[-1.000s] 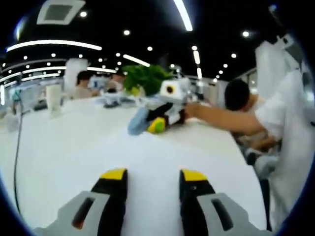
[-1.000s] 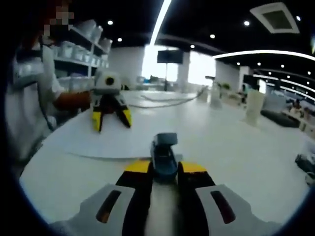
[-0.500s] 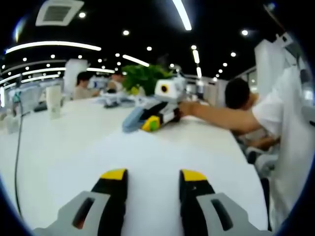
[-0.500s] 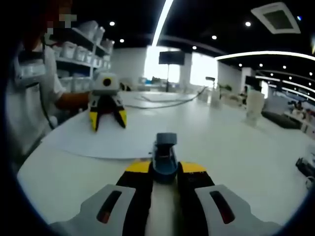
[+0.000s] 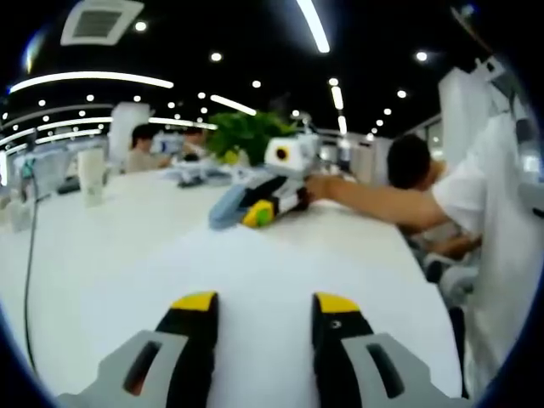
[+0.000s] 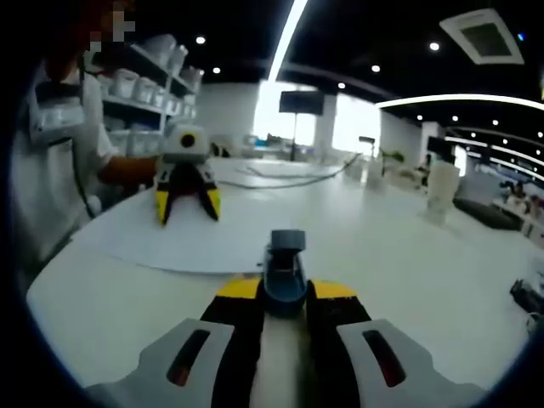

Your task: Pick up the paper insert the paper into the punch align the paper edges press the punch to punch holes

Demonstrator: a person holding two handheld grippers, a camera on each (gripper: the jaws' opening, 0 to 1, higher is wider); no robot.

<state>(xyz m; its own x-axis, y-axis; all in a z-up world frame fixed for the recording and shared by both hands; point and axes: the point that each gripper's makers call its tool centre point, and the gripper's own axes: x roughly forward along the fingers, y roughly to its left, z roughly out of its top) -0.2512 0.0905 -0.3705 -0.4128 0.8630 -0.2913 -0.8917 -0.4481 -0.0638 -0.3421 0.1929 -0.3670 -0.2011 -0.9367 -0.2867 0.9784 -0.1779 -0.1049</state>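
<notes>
Paper: a white sheet (image 6: 183, 242) lay flat on the white table (image 6: 408, 246), its near edge reaching up to the blue hole punch (image 6: 284, 274); in the left gripper view the sheet (image 5: 255, 272) spread out beneath and ahead of the jaws.
Punch: the punch sat clamped between the yellow-tipped jaws of the right gripper (image 6: 285, 291), its far end pointing at the sheet; in the left gripper view the punch (image 5: 228, 206) jutted from that gripper across the table.
Left gripper: the left gripper (image 5: 264, 303) hung over the paper with its jaws spread apart and nothing between them; in the right gripper view it (image 6: 187, 202) stood tips-down over the sheet's far side, jaws splayed.
Person: a person in a white shirt (image 5: 501, 221) reached an arm (image 5: 382, 202) along the table's edge.
Background: a green plant (image 5: 246, 134), a black cable (image 5: 31, 255) and seated people stood at the table's far side; ceiling lights ran overhead.
</notes>
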